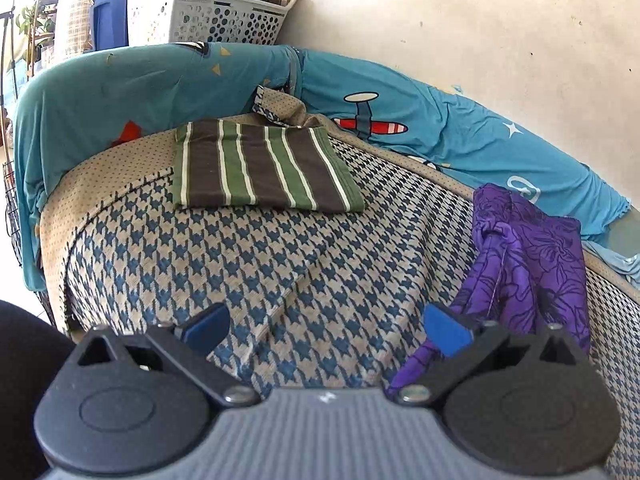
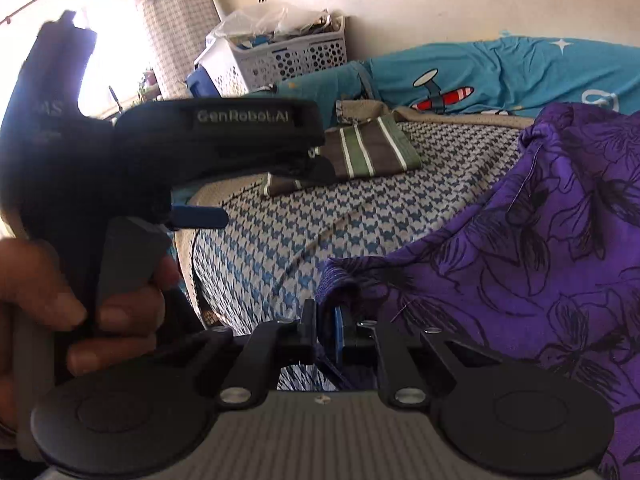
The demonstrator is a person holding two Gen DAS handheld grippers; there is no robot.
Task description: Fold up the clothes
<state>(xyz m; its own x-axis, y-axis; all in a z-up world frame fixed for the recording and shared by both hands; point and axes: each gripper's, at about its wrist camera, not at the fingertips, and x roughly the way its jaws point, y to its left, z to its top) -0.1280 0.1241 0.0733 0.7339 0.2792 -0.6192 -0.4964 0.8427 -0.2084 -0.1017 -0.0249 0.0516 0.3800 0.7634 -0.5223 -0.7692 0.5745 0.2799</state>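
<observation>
On bed (image 1: 280, 248): right gripper (image 2: 326, 330) pinching purple garment (image 2: 520, 248); left gripper (image 1: 326, 326) spread, garment just right.

Purple garment (image 2: 520, 248) thin smooth cloth; bedcover (image 1: 248, 264) coarse woven; basket (image 1: 224, 20) plastic.

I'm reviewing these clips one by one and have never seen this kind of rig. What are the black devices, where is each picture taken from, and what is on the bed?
There is no robot: a person holds a two-finger gripper in each hand, each with a camera looking along its fingers. The left view shows the left gripper open and empty. The right view shows the right gripper shut on the purple floral garment; the hand holding the left gripper is also seen there. On the houndstooth bed cover lies a folded striped cloth.
</observation>
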